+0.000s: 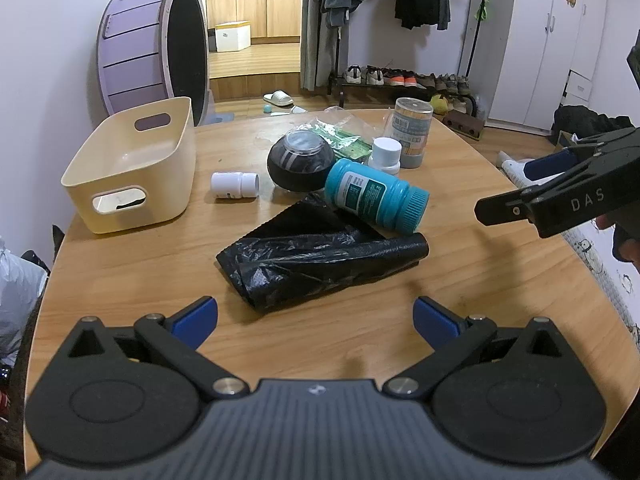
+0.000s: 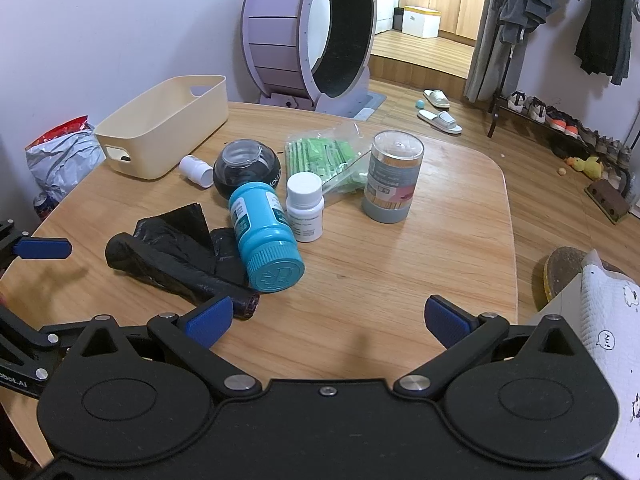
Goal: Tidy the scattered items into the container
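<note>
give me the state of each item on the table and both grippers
cream plastic basket: upright, empty
small white pill bottle: on its side
teal plastic bottle: on its side, capped, resting on the bag roll
black bin-bag roll: partly unrolled
white-capped white bottle: upright, capped
clear cylindrical tub: upright, lidded
left gripper: jaws open, holding nothing
right gripper: jaws open, holding nothing

free: bare table (image 2: 400,280) front-right of clutter | blocked: teal bottle (image 2: 264,236) lying on black bag roll (image 2: 176,260), white bottle (image 2: 305,206) just beside | basket (image 1: 128,160) open, nothing over rim
</note>
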Demonstrator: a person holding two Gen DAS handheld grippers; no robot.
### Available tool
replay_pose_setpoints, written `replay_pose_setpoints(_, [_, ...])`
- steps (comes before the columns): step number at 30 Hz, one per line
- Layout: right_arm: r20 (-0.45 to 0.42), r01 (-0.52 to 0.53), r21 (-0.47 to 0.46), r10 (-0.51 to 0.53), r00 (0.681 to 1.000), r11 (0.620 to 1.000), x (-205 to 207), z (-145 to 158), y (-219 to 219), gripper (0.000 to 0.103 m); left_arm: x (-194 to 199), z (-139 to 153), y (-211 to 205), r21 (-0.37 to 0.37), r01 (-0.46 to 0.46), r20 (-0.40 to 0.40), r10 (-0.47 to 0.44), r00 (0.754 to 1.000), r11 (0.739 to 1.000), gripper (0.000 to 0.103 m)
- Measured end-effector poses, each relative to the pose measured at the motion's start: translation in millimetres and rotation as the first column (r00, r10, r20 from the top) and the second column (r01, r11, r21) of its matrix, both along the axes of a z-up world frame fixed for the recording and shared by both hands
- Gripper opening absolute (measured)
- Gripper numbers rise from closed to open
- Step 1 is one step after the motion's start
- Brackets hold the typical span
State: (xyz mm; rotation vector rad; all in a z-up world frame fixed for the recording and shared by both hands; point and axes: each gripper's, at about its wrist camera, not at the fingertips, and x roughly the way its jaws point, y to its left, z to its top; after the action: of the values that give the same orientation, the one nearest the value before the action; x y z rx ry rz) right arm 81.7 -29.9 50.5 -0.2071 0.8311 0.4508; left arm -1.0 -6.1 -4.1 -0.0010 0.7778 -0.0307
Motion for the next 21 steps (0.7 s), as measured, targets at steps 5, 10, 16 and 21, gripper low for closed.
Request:
replay_pose_setpoints(5, [0.006,0.0,0.003,0.0,1.0,1.0,0.0,0.0,0.1,0.103,-0.5,-0.1,0.5,0.0,-0.006,0.004,0.006,1.0,1.0,0.103])
replay_pose_setpoints(10, [0.022,0.0,0.01,-0.001,1.0,1.0,0.1,-0.5,-0.4,0.103,-0.3,0.4,4.2,0.0,-0.022,0.013,0.022,1.0,1.0,0.103])
replay_pose_setpoints(16, [0.064,-0.023,0.059,0.019,0.998,0.998,1.0,-4.7,-1.1,0.103,-1.6,2.7,15.1,-0.003,-0.046,0.04,0.046,0.998,0.999,0.103])
replay_pose_setpoints(21, [0.103,-0.095,0.067,0.088,0.991,0.993,-2.7,-12.2,8.2,0.103,-4.3,3.8,24.2,0.01,-0.044,0.079,0.044,0.996,0.999,0.103])
